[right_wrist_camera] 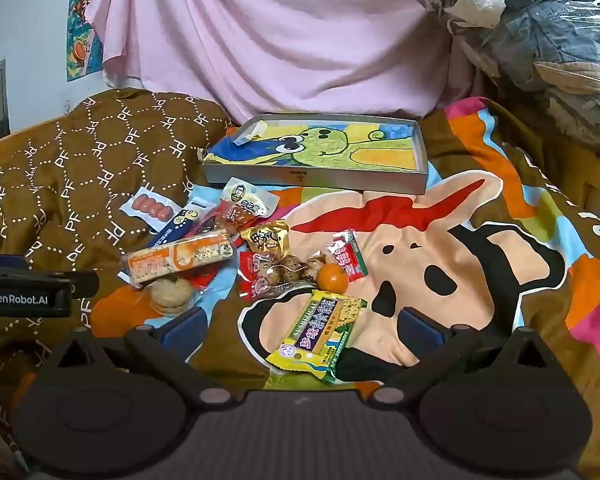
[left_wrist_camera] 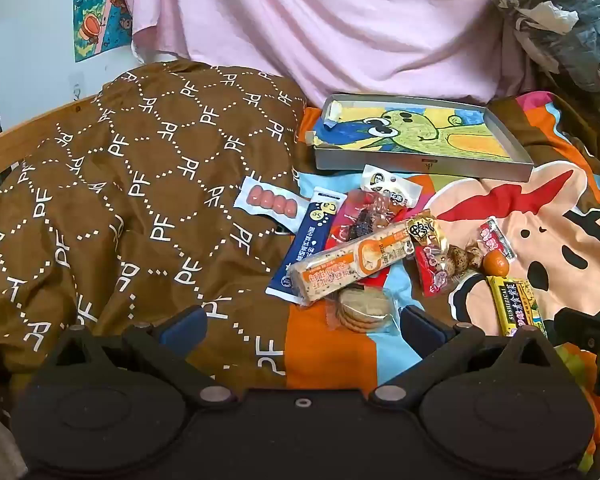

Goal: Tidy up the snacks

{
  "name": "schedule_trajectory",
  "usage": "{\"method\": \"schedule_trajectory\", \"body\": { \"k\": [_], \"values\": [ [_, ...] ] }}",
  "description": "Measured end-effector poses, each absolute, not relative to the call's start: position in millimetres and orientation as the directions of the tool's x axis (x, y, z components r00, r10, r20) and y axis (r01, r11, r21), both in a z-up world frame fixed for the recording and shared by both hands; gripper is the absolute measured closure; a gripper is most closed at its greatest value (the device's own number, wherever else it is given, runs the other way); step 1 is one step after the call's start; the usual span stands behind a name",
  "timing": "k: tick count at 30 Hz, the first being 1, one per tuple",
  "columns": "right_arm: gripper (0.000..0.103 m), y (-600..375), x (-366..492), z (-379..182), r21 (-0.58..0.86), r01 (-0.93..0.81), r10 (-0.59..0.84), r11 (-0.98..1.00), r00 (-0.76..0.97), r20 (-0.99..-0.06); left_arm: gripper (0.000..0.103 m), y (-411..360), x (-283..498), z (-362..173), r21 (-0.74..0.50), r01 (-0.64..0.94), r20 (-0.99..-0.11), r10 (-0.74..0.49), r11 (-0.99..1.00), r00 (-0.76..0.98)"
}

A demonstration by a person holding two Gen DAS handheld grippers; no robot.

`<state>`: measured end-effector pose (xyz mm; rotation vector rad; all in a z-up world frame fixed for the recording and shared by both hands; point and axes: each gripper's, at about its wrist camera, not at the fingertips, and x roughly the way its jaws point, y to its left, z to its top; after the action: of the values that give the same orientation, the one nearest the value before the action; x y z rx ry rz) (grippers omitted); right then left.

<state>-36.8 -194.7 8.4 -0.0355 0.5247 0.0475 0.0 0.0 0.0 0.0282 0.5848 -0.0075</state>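
Both grippers, left gripper (left_wrist_camera: 302, 326) and right gripper (right_wrist_camera: 302, 326), are held wide open with nothing gripped. Snacks (right_wrist_camera: 204, 260) are heaped mid-bed on the cartoon sheet (right_wrist_camera: 440, 240), near the front edge of the shallow tray (right_wrist_camera: 312, 178). A yellow cracker packet (right_wrist_camera: 320, 336) is seen between the right fingers.

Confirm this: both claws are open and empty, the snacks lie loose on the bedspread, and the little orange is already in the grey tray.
One thing is wrong: the orange is not in the grey tray. The right wrist view shows it on the bedspread among the snacks, nearer than the tray. The rest holds: the left claw and right claw are open and empty.
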Motion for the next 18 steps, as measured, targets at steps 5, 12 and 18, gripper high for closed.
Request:
{"method": "schedule_trajectory", "body": {
  "k": [5,12,18],
  "values": [
    [0.0,-194.7,-36.8,7.8,-0.02,-0.055,0.037,0.998,0.863,-0.504,0.001,0.0,-0.1,0.0,0.024,0.014,-0.552,0.001,1.0,0.834],
    [0.0,-194.8,-36.7,7.3,-0.021,-0.054,0.036,0.998,0.862,-0.505,0.001,-0.1,0.1,0.0,0.025,0.012,-0.553,0.004,1.0,0.833],
    [0.0,-195.0,-36.7,7.3,-0.02,-0.055,0.037,0.998,0.862,-0.505,0.001,0.8,0.6,0.1,0.022,0.011,-0.555,0.003,1.0,0.832]
  ]
}}
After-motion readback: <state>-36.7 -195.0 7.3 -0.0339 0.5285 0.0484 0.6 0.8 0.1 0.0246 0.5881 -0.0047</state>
